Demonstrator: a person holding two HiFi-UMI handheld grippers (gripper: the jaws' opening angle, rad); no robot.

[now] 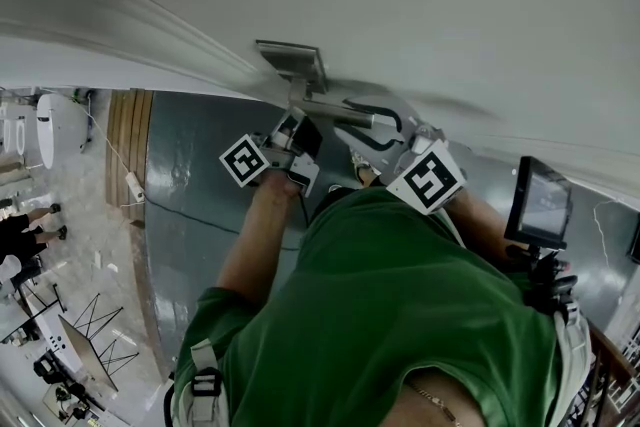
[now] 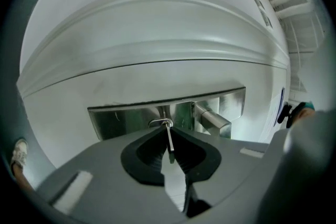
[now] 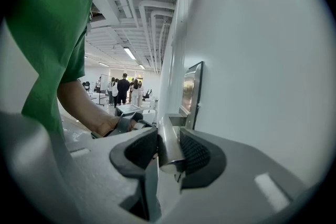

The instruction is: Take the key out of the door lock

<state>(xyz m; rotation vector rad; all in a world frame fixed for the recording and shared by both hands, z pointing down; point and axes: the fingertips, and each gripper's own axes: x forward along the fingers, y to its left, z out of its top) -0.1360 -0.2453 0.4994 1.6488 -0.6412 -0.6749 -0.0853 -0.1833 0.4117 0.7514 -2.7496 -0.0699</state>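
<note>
On a white panelled door [image 2: 157,23] with a brushed-steel lock plate [image 2: 121,119], the left gripper [image 2: 168,131] has its jaws pinched narrow on the thin silver key [image 2: 169,141]; the right gripper [image 3: 167,137] clamps the steel lever handle [image 3: 170,157].

A small screen [image 1: 540,200] and distant people [image 3: 125,89] show.

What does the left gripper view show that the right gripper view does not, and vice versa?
Only the left gripper view: the key, pinched by the left gripper. Only the right gripper view: the right gripper closed on the door handle, and distant people. Both: the white door, the metal lock plate and that handle.
</note>
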